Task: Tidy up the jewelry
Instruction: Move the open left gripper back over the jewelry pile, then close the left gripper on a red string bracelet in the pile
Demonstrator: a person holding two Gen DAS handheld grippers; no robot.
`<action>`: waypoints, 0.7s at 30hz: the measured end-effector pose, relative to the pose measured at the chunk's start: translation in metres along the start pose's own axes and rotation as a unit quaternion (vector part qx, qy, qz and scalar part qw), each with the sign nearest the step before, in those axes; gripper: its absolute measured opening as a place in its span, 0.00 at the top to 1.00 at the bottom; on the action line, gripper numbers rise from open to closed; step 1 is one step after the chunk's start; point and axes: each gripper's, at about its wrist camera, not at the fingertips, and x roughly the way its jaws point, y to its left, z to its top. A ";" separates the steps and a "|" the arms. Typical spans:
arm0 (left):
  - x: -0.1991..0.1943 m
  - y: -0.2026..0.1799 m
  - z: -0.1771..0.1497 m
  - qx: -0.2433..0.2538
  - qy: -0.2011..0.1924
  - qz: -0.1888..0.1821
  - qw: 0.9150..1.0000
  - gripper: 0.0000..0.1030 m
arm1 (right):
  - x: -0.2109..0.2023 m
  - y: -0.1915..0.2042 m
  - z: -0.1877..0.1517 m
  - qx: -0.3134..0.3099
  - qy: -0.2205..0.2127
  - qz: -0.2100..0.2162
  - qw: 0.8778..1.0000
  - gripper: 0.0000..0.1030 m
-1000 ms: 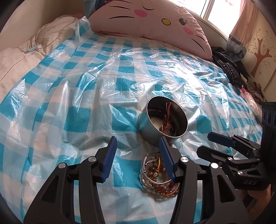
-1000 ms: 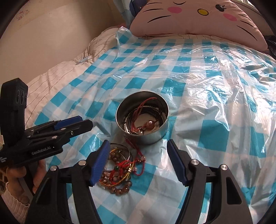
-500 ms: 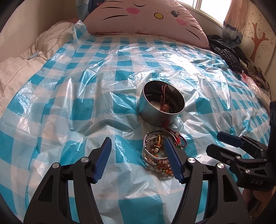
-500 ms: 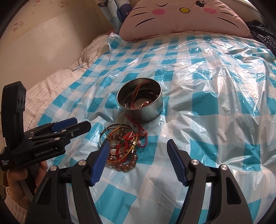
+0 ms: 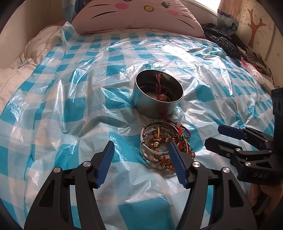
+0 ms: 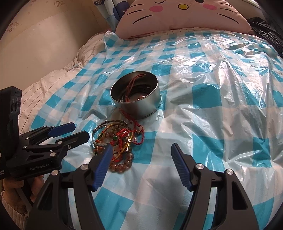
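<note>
A round metal tin (image 5: pixel 157 95) stands on the blue-checked plastic sheet, with cord bracelets and a brown bead inside; it also shows in the right wrist view (image 6: pixel 136 95). A heap of jewelry (image 5: pixel 164 145), silver bangles, bead bracelets and red cords, lies just in front of the tin, also seen in the right wrist view (image 6: pixel 118 141). My left gripper (image 5: pixel 141 150) is open and empty, its right fingertip at the heap's near edge. My right gripper (image 6: pixel 141 152) is open and empty, its left fingertip over the heap's near side.
The plastic sheet (image 5: pixel 70 106) covers a bed and is wrinkled. A pink cat-face pillow (image 5: pixel 138 16) lies at the head. A beige quilt (image 6: pixel 58 77) lies at the left. Dark clothing (image 5: pixel 222 40) is piled at the far right by the wall.
Both grippers have drawn back and away from the tin, so tin and heap now sit farther ahead. Both stay open. The jewelry has not moved.
</note>
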 end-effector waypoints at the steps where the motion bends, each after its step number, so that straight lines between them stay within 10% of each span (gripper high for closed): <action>1: 0.001 -0.004 0.000 0.007 0.000 0.000 1.000 0.41 | 0.000 -0.002 0.000 0.004 -0.002 -0.003 1.000 0.36; 11: 0.005 -0.050 0.010 0.085 -0.013 -0.013 0.996 0.42 | -0.017 -0.026 0.002 0.054 -0.047 -0.028 0.997 0.36; 21: 0.040 -0.057 0.011 0.087 0.032 -0.032 0.995 0.89 | -0.018 -0.042 0.001 0.084 -0.048 -0.025 0.995 0.36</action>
